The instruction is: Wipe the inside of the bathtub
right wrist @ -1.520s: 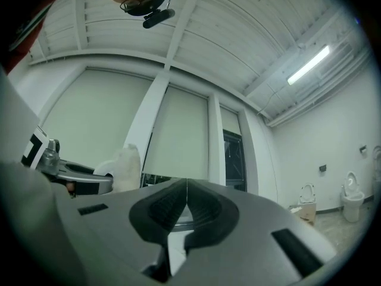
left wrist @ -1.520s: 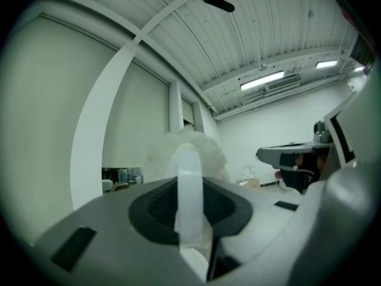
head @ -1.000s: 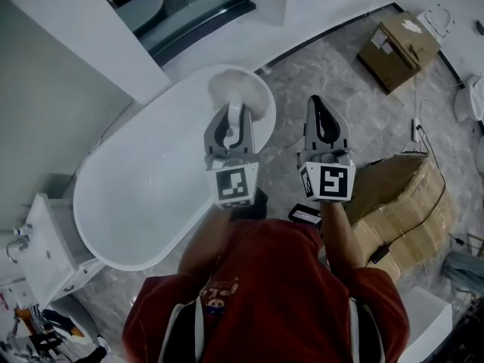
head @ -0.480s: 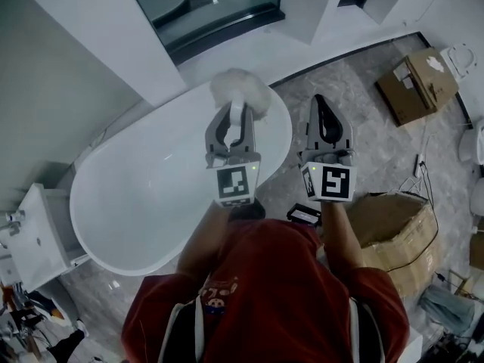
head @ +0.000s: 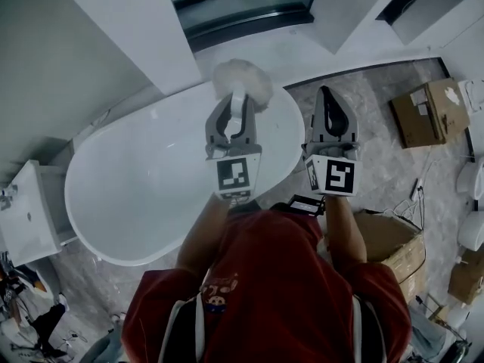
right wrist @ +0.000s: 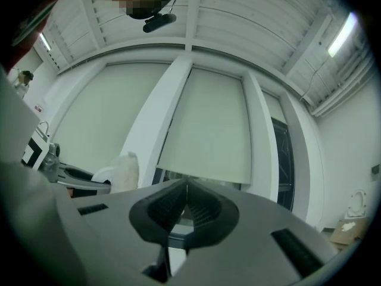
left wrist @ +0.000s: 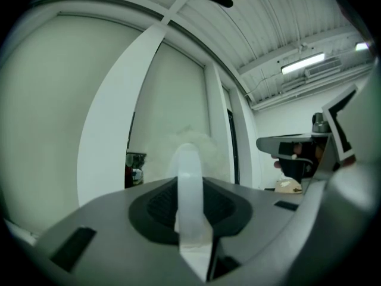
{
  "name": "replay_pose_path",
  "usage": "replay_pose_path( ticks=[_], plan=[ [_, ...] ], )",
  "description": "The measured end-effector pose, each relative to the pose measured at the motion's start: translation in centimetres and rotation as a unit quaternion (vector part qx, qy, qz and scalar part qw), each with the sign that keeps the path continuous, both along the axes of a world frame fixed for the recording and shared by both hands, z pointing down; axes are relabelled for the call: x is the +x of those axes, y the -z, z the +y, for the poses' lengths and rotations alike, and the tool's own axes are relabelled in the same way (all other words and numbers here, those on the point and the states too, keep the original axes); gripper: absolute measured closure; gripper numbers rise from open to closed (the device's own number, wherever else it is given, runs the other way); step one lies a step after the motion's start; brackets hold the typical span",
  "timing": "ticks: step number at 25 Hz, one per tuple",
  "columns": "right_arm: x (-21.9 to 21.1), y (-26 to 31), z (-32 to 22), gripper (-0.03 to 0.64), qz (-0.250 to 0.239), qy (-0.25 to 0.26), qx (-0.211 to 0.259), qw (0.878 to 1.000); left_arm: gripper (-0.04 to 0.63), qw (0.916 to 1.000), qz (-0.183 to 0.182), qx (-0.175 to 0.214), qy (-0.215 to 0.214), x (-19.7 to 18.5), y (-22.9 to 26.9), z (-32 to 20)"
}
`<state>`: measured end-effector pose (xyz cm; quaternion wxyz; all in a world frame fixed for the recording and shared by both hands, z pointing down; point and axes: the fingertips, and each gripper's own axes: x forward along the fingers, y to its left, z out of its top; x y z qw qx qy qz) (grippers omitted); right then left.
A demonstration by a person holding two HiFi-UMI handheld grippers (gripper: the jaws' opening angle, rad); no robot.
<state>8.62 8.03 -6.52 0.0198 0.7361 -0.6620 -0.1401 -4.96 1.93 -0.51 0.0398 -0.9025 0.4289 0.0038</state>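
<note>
The white oval bathtub (head: 144, 187) lies below me, running from lower left to upper right in the head view. My left gripper (head: 236, 100) is shut on the white handle (left wrist: 190, 189) of a fluffy white duster (head: 242, 78). The duster's head hangs over the tub's far right end. In the left gripper view the fluffy head (left wrist: 190, 145) stands beyond the jaws, against a pale wall. My right gripper (head: 327, 91) is held just right of the tub over the stone floor. Its jaws (right wrist: 186, 186) are shut with nothing between them.
A white cabinet (head: 26, 218) stands at the tub's left end. Cardboard boxes (head: 427, 112) (head: 393, 248) sit on the marble floor at the right, with white toilets (head: 469, 180) at the far right edge. A white wall panel (head: 128, 29) rises behind the tub.
The head view has swung, so the tub and the boxes sit further right and lower in frame. Both grippers keep their pose; the duster stays over the tub's far end.
</note>
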Motion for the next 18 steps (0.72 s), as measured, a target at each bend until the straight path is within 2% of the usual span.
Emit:
replay_pose_path(
  ticks=[7, 13, 18],
  plan=[
    [0.8, -1.5, -3.0, 0.604, 0.001, 0.026, -0.013, 1.0, 0.502, 0.9992, -0.012, -0.029, 0.027, 0.4, -2.2, -2.0],
    [3.7, -2.7, -7.0, 0.604, 0.015, 0.062, -0.016, 0.998, 0.502, 0.9972, -0.022, -0.046, 0.055, 3.2, -4.3, -4.5],
    [7.1, -4.3, -11.5, 0.604, 0.012, 0.099, -0.026, 0.995, 0.502, 0.9919, -0.037, -0.08, 0.091, 6.1, -6.5, -7.6]
  ],
)
